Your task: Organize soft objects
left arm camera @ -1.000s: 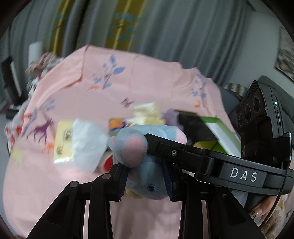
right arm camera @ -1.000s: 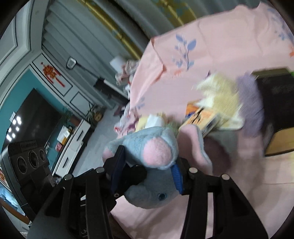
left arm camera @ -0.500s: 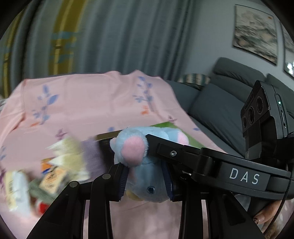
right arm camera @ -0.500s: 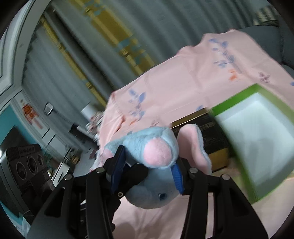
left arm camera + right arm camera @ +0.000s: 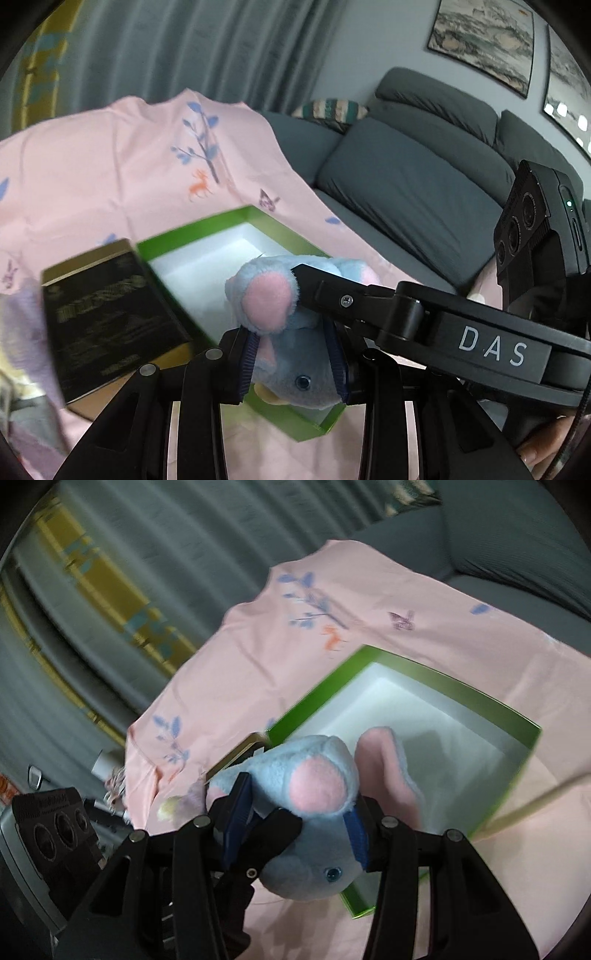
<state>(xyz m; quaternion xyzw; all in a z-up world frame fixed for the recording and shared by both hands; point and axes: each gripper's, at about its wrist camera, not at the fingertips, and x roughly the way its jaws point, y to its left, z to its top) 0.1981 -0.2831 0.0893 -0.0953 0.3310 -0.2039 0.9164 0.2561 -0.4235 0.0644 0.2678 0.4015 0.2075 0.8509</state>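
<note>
A blue plush elephant with pink ears (image 5: 284,332) is clamped by both grippers at once. My left gripper (image 5: 293,363) is shut on its head, and my right gripper (image 5: 295,825) is shut on it too (image 5: 314,834). They hold it in the air over the near part of an open green box with a white inside (image 5: 207,258), which also shows in the right wrist view (image 5: 424,716). The box sits on a pink printed cloth (image 5: 92,166).
A black and gold box (image 5: 107,314) stands just left of the green box. A grey sofa (image 5: 424,177) with a striped cushion (image 5: 332,110) lies to the right. Grey curtains (image 5: 184,48) hang behind. Soft purple and yellow things blur at the far left (image 5: 14,332).
Both grippers have swung right with the elephant, away from the pile of soft objects, and now hang over the green box.
</note>
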